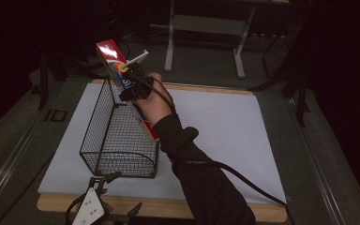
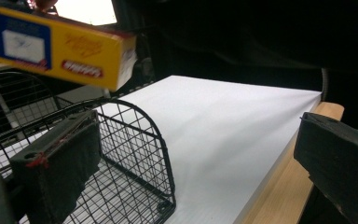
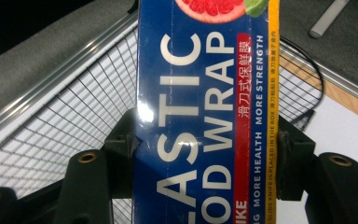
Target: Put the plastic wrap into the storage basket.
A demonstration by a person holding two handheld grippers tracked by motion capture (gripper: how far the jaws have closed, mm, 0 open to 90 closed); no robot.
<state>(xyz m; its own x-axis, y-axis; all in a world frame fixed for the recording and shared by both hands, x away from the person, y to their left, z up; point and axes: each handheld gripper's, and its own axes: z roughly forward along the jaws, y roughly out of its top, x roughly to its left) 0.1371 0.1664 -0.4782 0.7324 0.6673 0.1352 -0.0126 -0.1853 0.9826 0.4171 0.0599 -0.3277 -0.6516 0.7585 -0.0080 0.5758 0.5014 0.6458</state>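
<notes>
Box (image 3: 205, 112) lettered "PLASTIC FOOD WRAP", clamped by right gripper (image 3: 205, 154) fingers; left gripper (image 2: 191, 172) fingers apart.

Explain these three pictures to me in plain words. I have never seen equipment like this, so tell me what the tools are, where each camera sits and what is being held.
A person works at a table covered by a white sheet, with hand-held tongs in each hand. The high view looks down from above. The other two cameras ride on the tongs themselves. The right tongs are shut on a long plastic wrap box, held above a black wire basket that stands on the sheet. The left tongs wait open at the near edge, holding nothing.
</notes>
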